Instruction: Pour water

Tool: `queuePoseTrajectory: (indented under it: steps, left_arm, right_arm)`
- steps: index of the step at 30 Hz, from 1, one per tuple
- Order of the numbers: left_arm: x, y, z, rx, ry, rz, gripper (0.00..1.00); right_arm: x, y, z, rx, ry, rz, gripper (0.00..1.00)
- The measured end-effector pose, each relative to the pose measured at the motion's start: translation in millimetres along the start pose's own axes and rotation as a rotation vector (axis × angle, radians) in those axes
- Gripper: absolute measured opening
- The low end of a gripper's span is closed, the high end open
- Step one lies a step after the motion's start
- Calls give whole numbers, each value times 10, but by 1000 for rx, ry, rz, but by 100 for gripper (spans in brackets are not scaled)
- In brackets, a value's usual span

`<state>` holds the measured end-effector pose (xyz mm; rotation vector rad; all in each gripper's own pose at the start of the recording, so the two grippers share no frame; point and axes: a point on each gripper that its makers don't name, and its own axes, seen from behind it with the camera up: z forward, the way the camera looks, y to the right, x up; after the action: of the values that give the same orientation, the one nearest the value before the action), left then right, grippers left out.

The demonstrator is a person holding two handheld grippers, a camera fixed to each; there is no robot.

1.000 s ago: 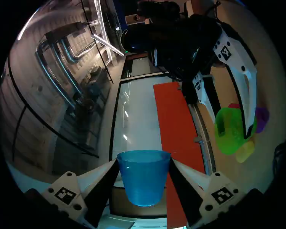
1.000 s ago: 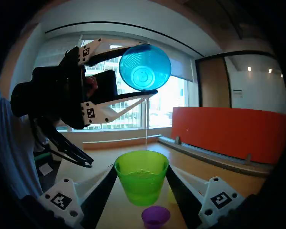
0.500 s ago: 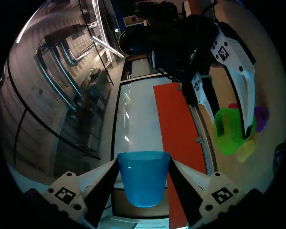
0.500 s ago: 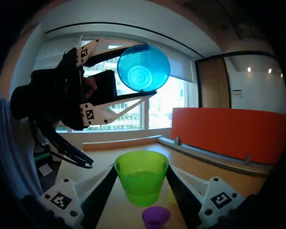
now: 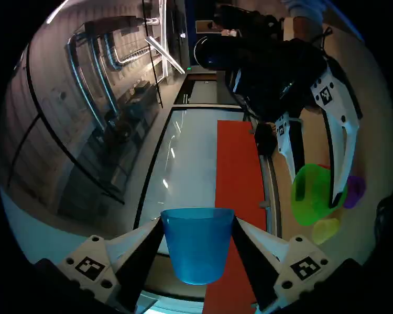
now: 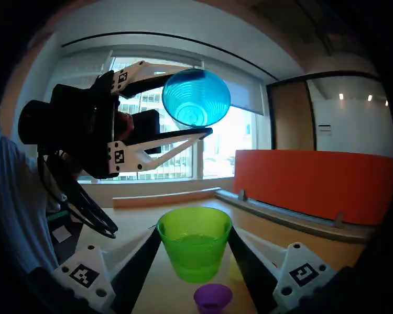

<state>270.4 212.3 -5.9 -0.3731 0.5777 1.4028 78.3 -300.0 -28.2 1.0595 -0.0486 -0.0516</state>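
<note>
A translucent blue cup (image 5: pixel 197 245) sits between the fingers of my left gripper (image 5: pixel 197 246), which is shut on it. The right gripper view shows that same blue cup (image 6: pixel 196 98) tipped on its side, high above, its mouth facing away. My right gripper (image 6: pixel 195 246) is shut on a green cup (image 6: pixel 195 242) with water in its bottom, held upright over the wooden table (image 6: pixel 160 277). The left gripper view has the green cup (image 5: pixel 312 193) at the right, between the right gripper's white fingers (image 5: pixel 346 133). No water stream is visible.
A purple cup (image 6: pixel 213 298) and a yellow cup (image 6: pixel 235 268) stand on the table just beyond the green cup. An orange partition (image 6: pixel 322 180) runs along the table's right side. Windows (image 6: pixel 217 141) lie behind. A person's sleeve (image 6: pixel 10 220) is at the left.
The thin stream of water from the blue cup into the green cup has stopped. The left gripper has rotated the blue cup back slightly, and the scene has shifted in its view.
</note>
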Motion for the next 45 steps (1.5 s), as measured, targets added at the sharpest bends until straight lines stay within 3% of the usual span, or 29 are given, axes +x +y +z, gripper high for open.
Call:
queuePoseTrajectory:
  steps: [8, 23, 45]
  left_arm:
    - [-94, 109, 23, -24, -26, -179, 87]
    - [-446, 379, 61, -110, -144, -458, 87]
    - [-738, 695, -74, -151, -229, -703, 87]
  right_arm:
    - [16, 7, -25, -5, 4, 2, 90]
    - [22, -33, -70, -6, 9, 6, 90]
    - [25, -48, -160, -20, -10, -11, 90]
